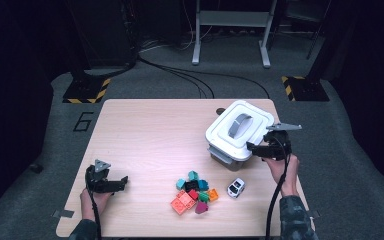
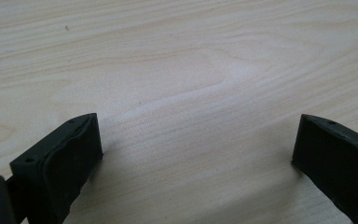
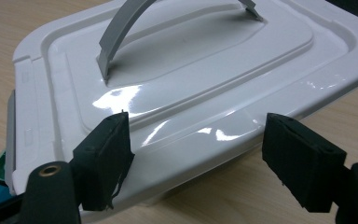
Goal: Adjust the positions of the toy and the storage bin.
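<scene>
Both grippers are seen unclenched: the right gripper [image 1: 254, 147] at the white lidded box [image 1: 240, 131], the left gripper [image 1: 122, 181] over the bare table [image 1: 150, 130].

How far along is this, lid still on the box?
Done: nothing yet; the blocks and toy car lie loose on the table. In hand: the right gripper is at the rim of the white lid, jaws apart, not gripping; the lid looks seated on the box. The left gripper rests open over bare table. Left: probably lid off, toys in.
</scene>
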Demonstrator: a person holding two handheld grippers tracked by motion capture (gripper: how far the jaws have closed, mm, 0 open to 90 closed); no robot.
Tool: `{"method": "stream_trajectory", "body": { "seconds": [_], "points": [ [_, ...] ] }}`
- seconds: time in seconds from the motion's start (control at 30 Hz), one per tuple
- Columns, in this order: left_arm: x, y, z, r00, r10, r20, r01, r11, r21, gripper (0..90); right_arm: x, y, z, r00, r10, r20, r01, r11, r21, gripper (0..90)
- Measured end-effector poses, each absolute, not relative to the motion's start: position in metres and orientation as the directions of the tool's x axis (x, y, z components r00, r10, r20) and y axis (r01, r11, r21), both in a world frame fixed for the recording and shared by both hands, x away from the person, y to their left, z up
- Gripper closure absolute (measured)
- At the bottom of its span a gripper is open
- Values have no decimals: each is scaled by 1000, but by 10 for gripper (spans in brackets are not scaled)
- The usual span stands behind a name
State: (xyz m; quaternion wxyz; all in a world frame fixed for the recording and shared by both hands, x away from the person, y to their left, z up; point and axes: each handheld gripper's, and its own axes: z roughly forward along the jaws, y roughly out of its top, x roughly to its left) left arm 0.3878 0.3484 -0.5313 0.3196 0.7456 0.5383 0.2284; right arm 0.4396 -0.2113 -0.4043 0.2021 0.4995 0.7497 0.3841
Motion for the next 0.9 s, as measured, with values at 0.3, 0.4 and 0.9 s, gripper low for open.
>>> {"method": "stream_trajectory", "body": {
  "seconds": [0.3, 0.4, 0.9],
  "points": [
    [388, 348, -531, 316, 949, -3, 656, -216, 723, 13, 435, -199, -405, -410, 908, 84, 600, 200, 775, 229],
    [388, 348, -531, 316, 949, -4, 656, -216, 723, 13, 432, -193, -405, -419, 906, 66, 591, 216, 777, 224],
    [388, 348, -532, 315, 949, -4, 653, -214, 727, 15, 426, -169, -401, -413, 910, 38, 584, 232, 778, 194]
  ]
}}
